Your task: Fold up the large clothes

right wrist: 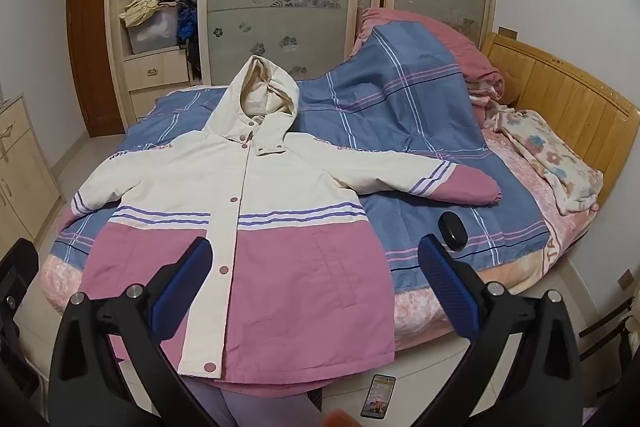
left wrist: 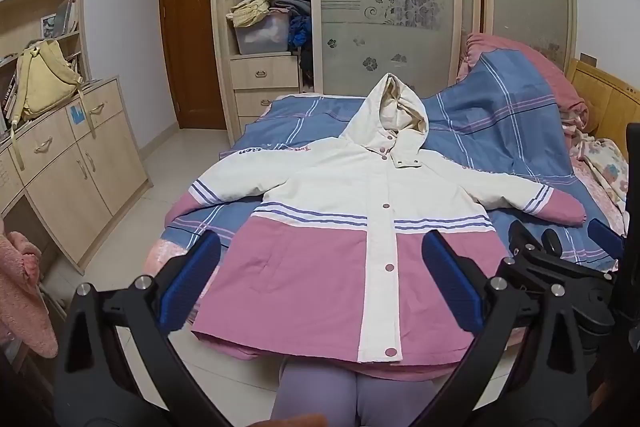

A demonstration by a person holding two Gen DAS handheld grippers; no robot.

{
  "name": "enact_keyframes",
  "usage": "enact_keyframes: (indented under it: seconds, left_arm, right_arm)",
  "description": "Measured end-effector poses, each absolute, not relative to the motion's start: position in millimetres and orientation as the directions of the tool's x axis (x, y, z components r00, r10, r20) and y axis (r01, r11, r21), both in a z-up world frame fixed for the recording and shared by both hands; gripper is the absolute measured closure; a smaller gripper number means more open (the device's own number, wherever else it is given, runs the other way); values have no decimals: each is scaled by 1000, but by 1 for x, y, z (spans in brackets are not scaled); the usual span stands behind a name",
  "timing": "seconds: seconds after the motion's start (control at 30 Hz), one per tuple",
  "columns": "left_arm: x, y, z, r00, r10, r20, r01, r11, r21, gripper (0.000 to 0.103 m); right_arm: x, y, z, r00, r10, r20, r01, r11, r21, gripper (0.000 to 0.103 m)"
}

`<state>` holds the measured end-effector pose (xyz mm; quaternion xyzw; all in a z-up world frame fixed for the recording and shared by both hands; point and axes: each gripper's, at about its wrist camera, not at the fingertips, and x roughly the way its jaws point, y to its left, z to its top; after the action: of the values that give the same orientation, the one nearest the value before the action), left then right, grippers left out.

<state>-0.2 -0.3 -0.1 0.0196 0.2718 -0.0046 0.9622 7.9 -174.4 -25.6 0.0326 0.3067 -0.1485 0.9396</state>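
A hooded cream-and-pink padded jacket (left wrist: 340,227) lies face up, snapped shut, sleeves spread toward 9 and 3 o'clock, hood toward 12, on a bed (right wrist: 460,227) covered by a blue plaid quilt with pink and white lines. Its hem overhangs the bed's near edge at 6 o'clock. The left gripper (left wrist: 320,279) and the right gripper (right wrist: 316,283), each black with blue ribbed pads, hover above the pink lower half with jaws spread wide and nothing between them.

At 12 o'clock stands a pale wooden wardrobe with frosted floral sliding doors (left wrist: 384,7); at 9 o'clock a light wooden cabinet (left wrist: 72,163) bears a yellow backpack (left wrist: 40,83).

A small black oval object (right wrist: 450,229) rests on the quilt; what it is cannot be made out. The lettering on the sleeves is unreadable.
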Motion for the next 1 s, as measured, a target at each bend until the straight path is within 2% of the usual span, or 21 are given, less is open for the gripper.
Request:
enact_keyframes:
  seconds: [1.0]
  left_arm:
    - [0,-6,-6,848,-4,-529,18,1000,23,2]
  right_arm:
    - [9,-164,-27,768,-241,-594,279,960,-29,1]
